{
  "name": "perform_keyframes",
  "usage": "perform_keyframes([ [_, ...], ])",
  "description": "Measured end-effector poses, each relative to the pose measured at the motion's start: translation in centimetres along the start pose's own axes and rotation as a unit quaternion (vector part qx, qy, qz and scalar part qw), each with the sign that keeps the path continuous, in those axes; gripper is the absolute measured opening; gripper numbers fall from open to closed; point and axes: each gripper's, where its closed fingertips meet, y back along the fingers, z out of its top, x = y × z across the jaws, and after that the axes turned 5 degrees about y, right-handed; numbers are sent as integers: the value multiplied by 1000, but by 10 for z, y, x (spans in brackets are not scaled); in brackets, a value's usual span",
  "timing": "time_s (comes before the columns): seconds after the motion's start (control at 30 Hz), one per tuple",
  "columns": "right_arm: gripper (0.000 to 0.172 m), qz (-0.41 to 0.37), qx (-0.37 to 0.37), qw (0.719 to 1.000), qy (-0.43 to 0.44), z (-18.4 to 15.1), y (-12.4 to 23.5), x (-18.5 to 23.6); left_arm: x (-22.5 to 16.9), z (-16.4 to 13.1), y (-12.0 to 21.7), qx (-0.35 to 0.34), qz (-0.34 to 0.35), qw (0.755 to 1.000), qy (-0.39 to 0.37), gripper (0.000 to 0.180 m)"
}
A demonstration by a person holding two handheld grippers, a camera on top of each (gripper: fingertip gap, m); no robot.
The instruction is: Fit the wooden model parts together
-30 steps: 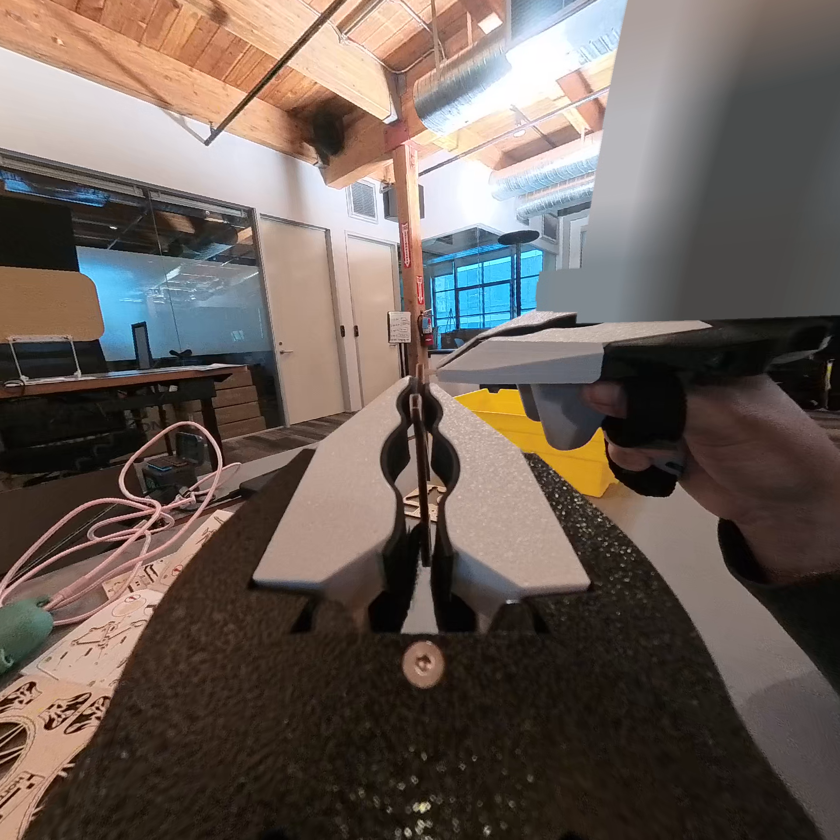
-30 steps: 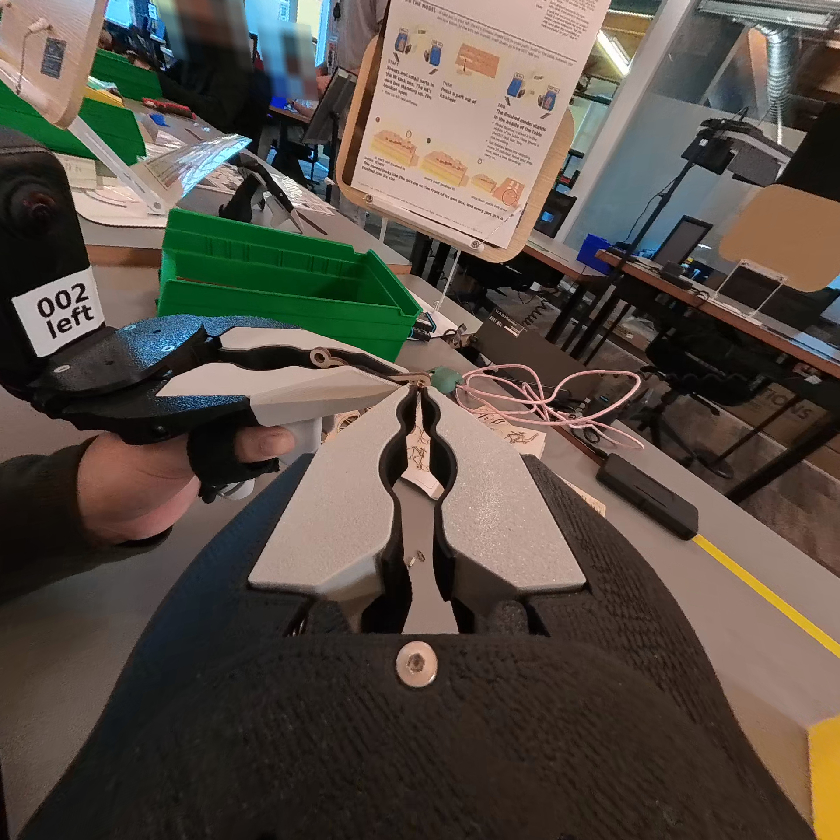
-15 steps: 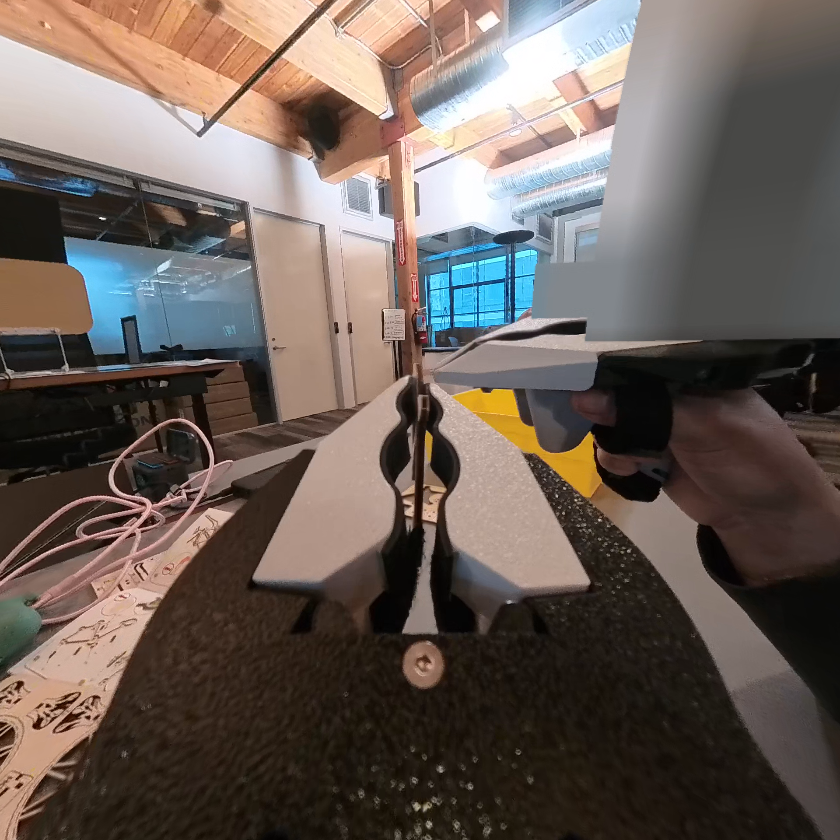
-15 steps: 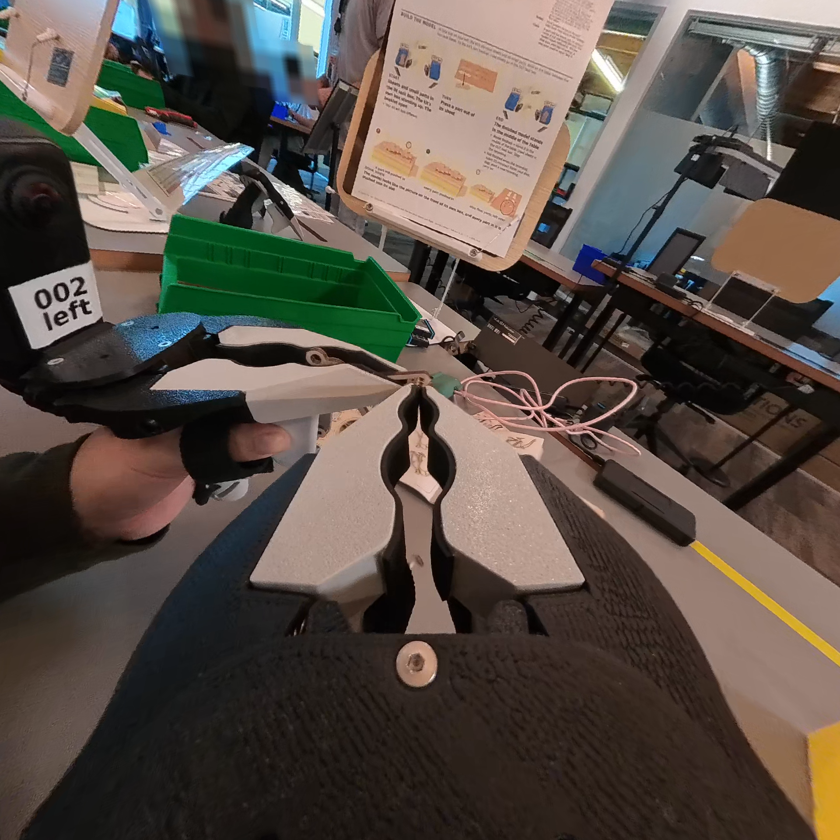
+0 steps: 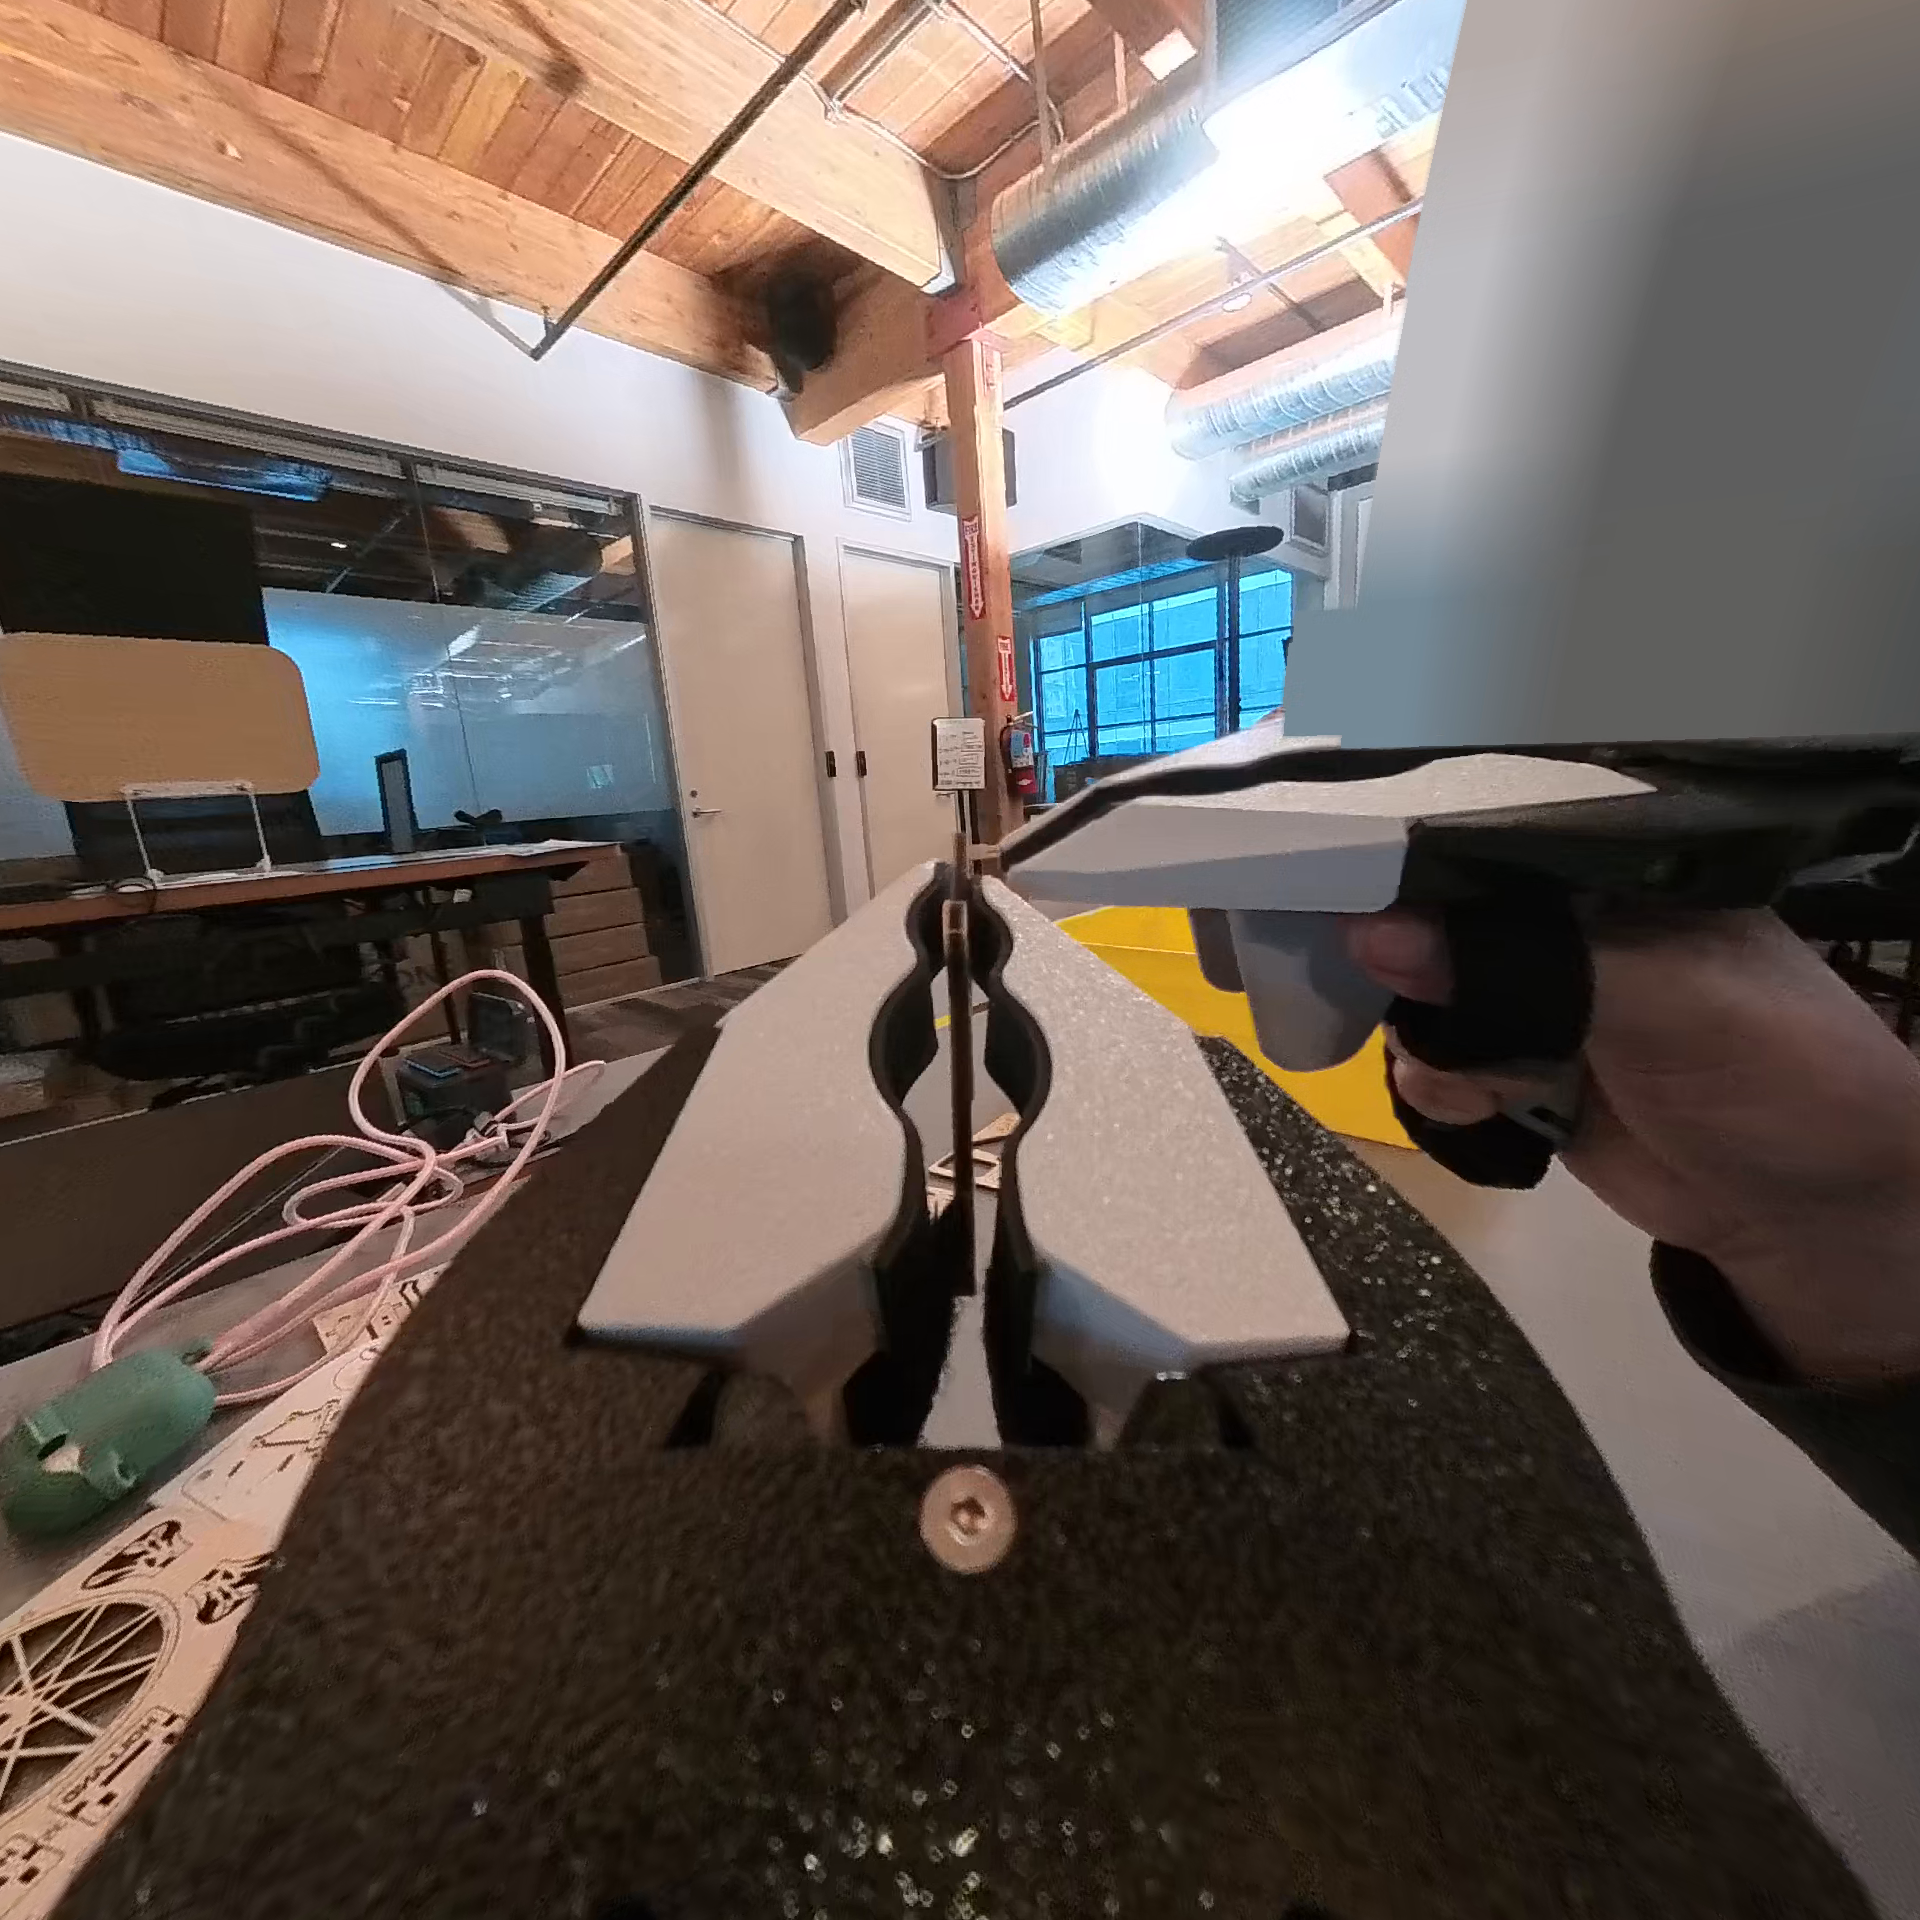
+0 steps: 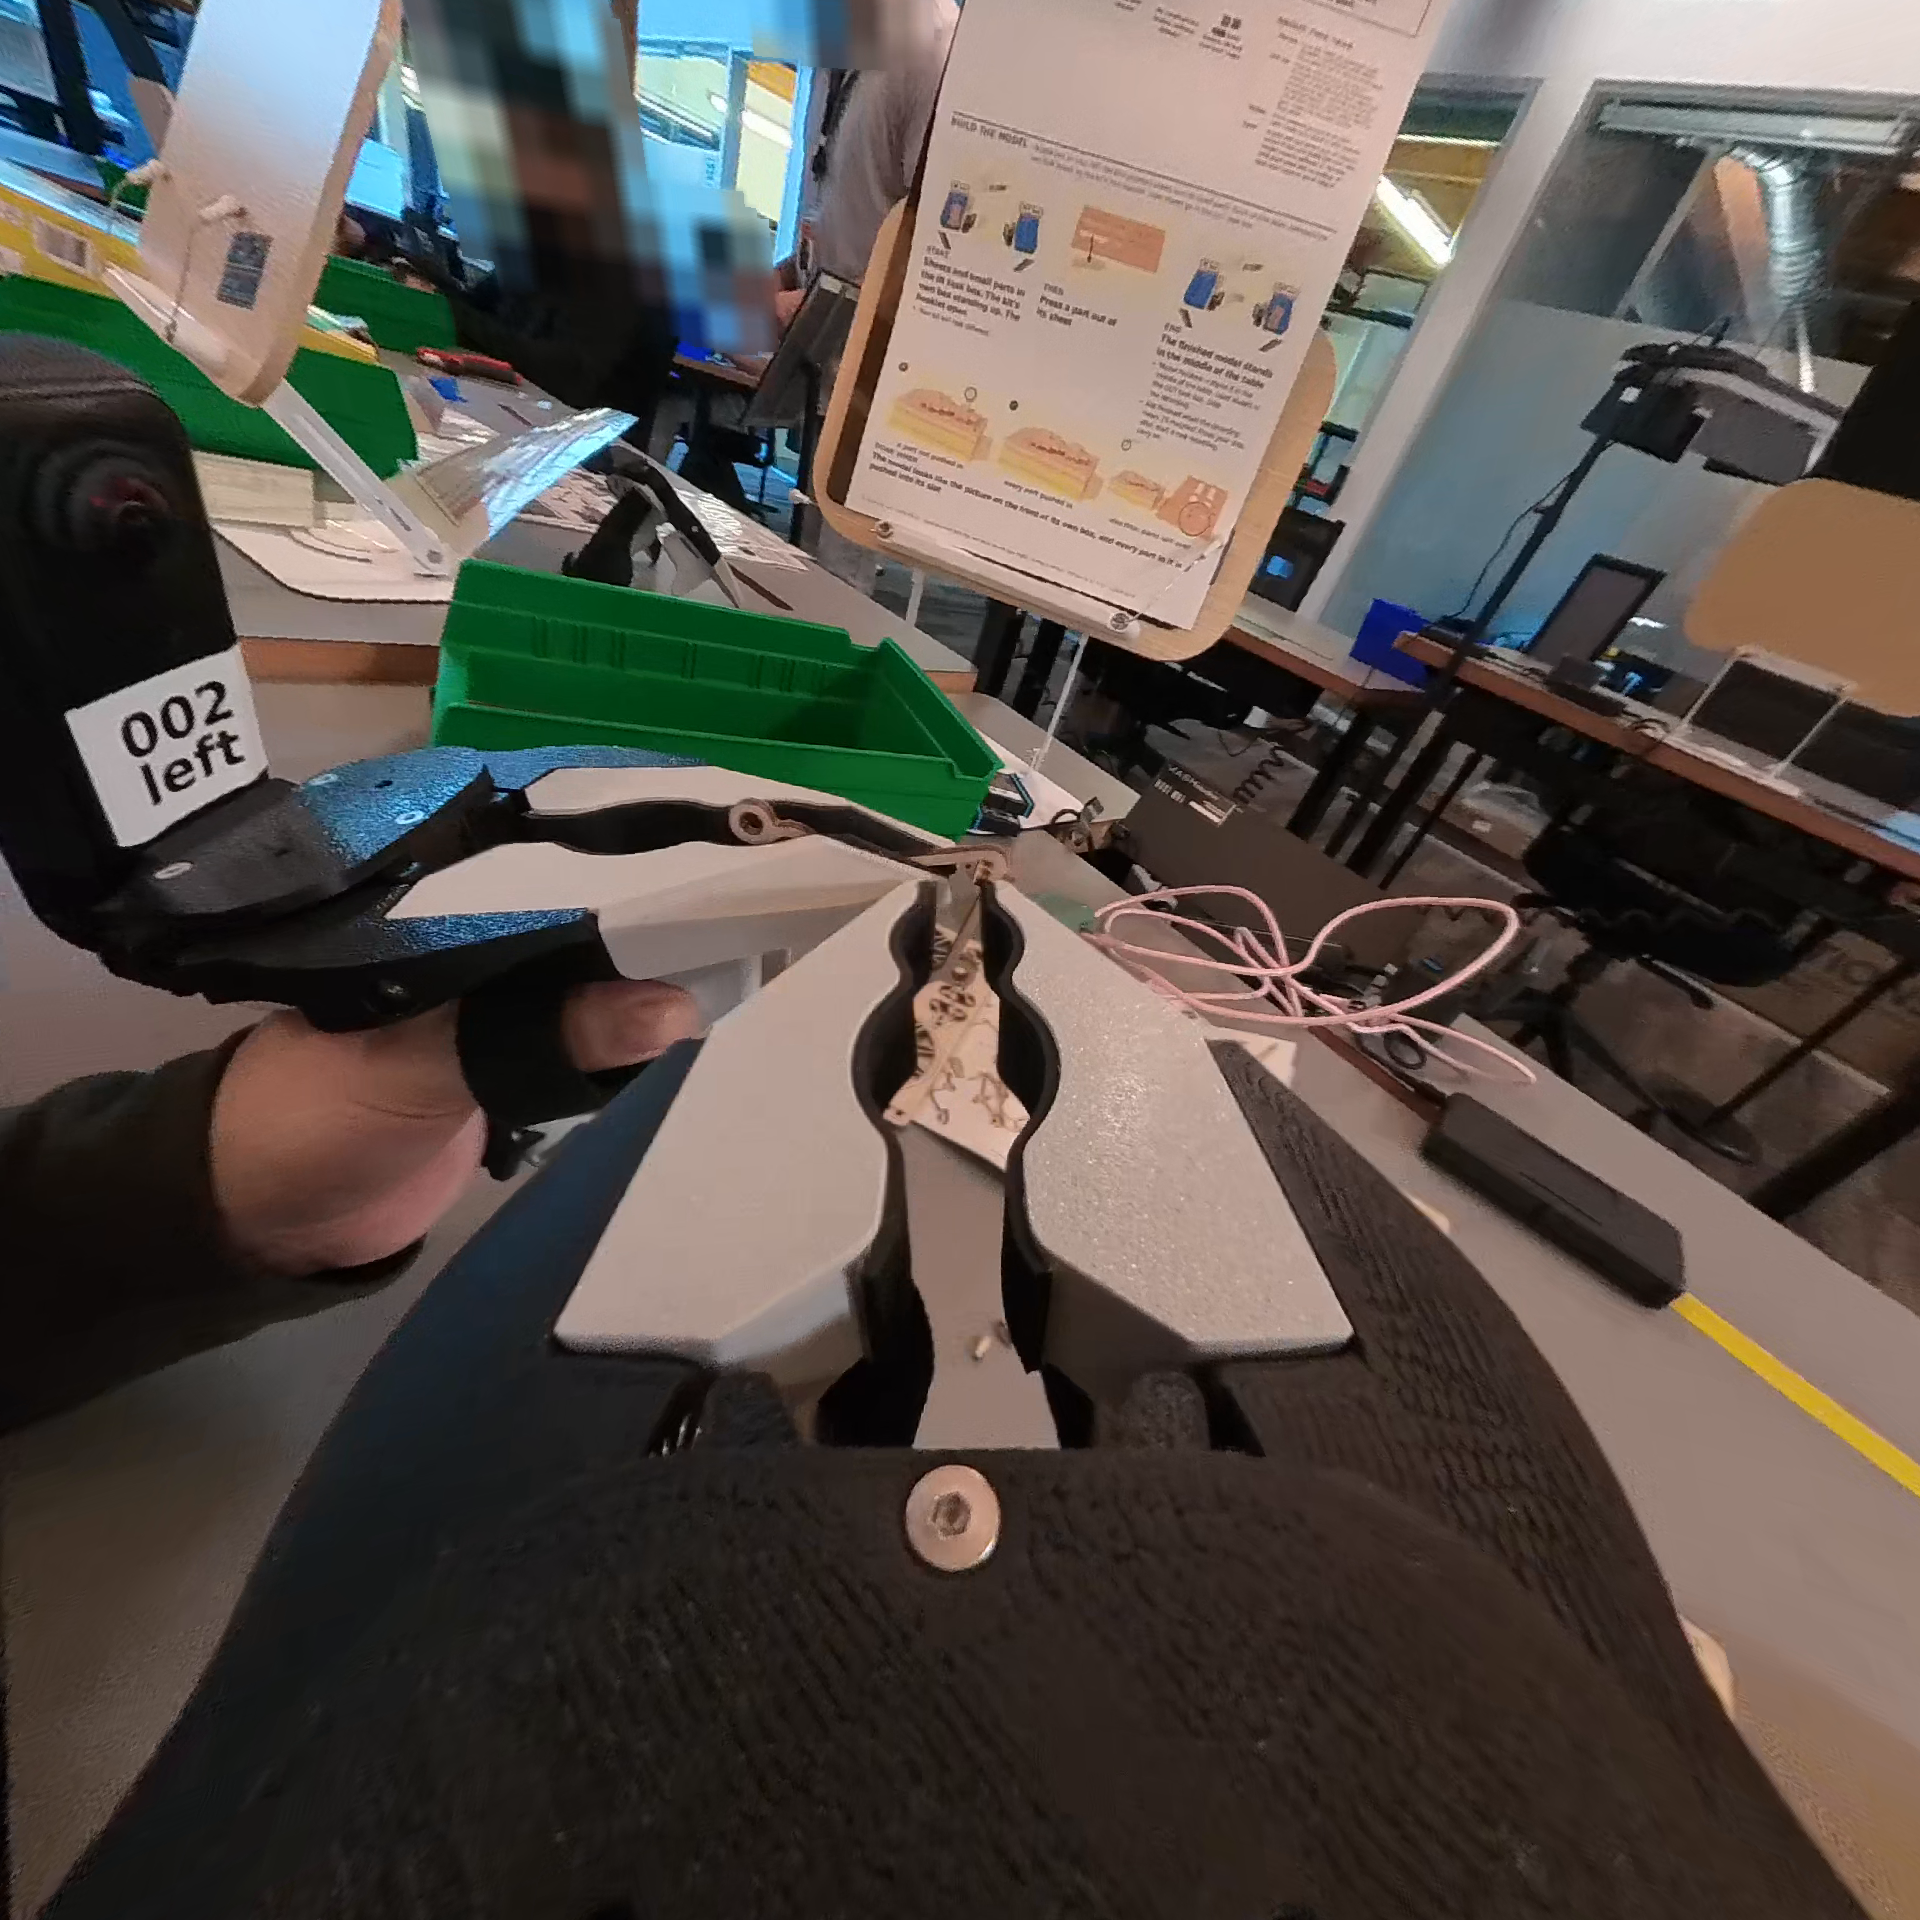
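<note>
1. We see a grey table [image 6: 1558, 1403]; a pink cable [image 6: 1299, 935] lies looped on it, and we place everything else from that cable.
2. A green bin [image 6: 707, 707] stands left of the cable in the right wrist view, farther back.
3. A yellow bin [image 5: 1247, 997] sits well right of the cable in the left wrist view.
4. The left gripper [image 5: 961, 883] is held above the table on the near side of the cable. Its jaws are closed on a thin wooden part [image 5: 961, 1039], and both pads press the part's flat faces.
5. The right gripper [image 6: 956, 894] meets it tip to tip, also on the near side of the cable. Its tips stand slightly apart.
6. Cut wooden sheets [image 5: 104, 1662] lie flat on the table, near the cable and closer to us.
7. A flat black box [image 6: 1548, 1205] lies just on the near side of the cable.
8. A green plug [image 5: 94, 1444] sits at the cable's end.
9. The wooden part runs the length of the left jaws, and its end sticks out past the tips, level with the cable's near loops.
10. A wooden sliver [image 6: 961, 925] slants between the right tips and touches the part's end. One pad stands clear of it, so nothing is clamped.
</note>
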Motion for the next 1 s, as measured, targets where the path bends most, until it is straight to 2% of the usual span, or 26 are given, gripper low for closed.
perform_keyframes([
  [0.8,0,-16,-4,1000,8,2,4,-4,-8,1,0,2,-19,1000,-13,0],
  [0.9,0,-2,-5,1000,-11,0,4,-5,-10,-1,-1,5,-19,1000,4,0],
  [1.0,0,-13,-2,1000,6,0,5,-5,-10,0,-1,2,-18,1000,5,0],
])
